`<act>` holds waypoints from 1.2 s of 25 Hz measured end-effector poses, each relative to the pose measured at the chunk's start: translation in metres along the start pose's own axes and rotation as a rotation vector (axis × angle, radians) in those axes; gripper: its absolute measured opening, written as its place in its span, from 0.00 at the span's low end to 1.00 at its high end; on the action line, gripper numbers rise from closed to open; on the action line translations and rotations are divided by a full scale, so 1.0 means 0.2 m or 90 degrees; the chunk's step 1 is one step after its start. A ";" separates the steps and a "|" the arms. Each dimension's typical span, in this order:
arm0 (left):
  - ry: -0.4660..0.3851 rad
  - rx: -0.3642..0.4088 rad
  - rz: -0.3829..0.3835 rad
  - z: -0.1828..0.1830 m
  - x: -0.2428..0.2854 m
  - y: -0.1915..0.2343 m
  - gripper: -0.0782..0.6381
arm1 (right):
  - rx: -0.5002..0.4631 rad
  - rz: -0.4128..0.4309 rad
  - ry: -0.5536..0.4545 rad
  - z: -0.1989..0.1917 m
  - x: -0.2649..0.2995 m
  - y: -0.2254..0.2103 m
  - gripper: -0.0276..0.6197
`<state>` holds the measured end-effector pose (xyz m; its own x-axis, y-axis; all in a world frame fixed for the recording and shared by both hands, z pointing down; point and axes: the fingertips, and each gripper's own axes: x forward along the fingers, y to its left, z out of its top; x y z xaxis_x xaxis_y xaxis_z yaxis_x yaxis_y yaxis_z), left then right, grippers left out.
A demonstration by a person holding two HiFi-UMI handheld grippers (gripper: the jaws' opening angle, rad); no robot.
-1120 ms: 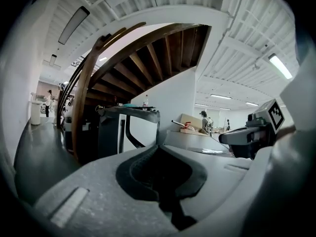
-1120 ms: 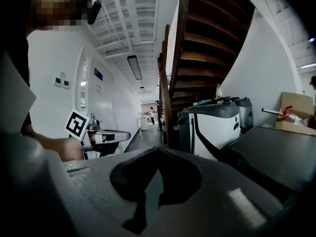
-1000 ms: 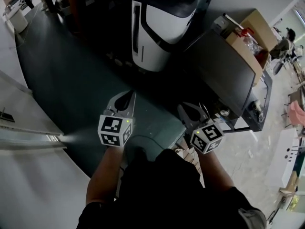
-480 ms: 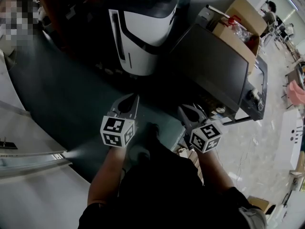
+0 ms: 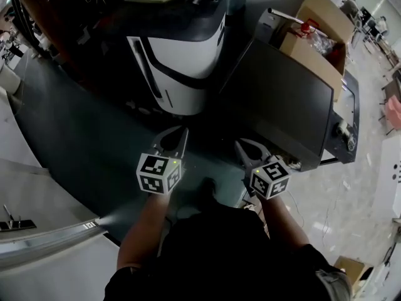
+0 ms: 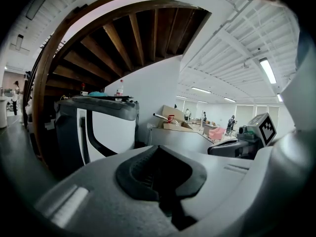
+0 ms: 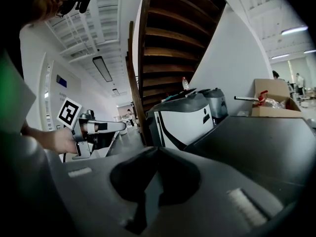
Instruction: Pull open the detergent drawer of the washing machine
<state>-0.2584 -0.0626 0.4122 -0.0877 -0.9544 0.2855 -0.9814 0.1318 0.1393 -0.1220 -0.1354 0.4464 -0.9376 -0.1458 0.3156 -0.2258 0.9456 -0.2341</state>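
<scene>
Washing machine (image 5: 185, 58): I take the white unit with the black curved band and dark top to be it. It stands on the dark floor (image 5: 75, 124) ahead of both grippers, well apart from them, under the wooden stairs (image 6: 123, 38). I cannot make out its detergent drawer in any view. Small items sit on its top, among them a bottle (image 7: 185, 84).

Left gripper (image 5: 182, 131): held out low in front of me and pointing towards the lower front of the machine. Jaws are together with nothing between them; the left gripper view shows only the dark pad hollow and the closed seam. Its marker cube (image 5: 158, 173) faces the head camera.

Right gripper (image 5: 242, 145): held beside the left one, a gap between the two, at about the same reach. Jaws are pressed together and empty. Its marker cube (image 5: 269, 179) is tilted slightly towards the right. The tip points at the near corner of a big dark flat-faced panel (image 5: 282, 99), which stands just right of the machine.

A cardboard box (image 5: 319, 33) with a red-capped item in it sits behind that panel.

Pale floor lies to the right, with people and furniture far off in the open room. My forearms and dark clothing fill the bottom of the head view.
</scene>
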 end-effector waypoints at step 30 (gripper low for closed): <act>0.121 0.064 -0.322 -0.07 0.84 0.28 0.12 | 0.147 -0.314 0.012 -0.07 0.29 -0.33 0.05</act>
<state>-0.3267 -0.2115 0.4813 0.4226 -0.8252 0.3747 -0.9054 -0.3663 0.2145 -0.1578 -0.2028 0.4931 -0.7011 -0.5487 0.4555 -0.6921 0.6774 -0.2492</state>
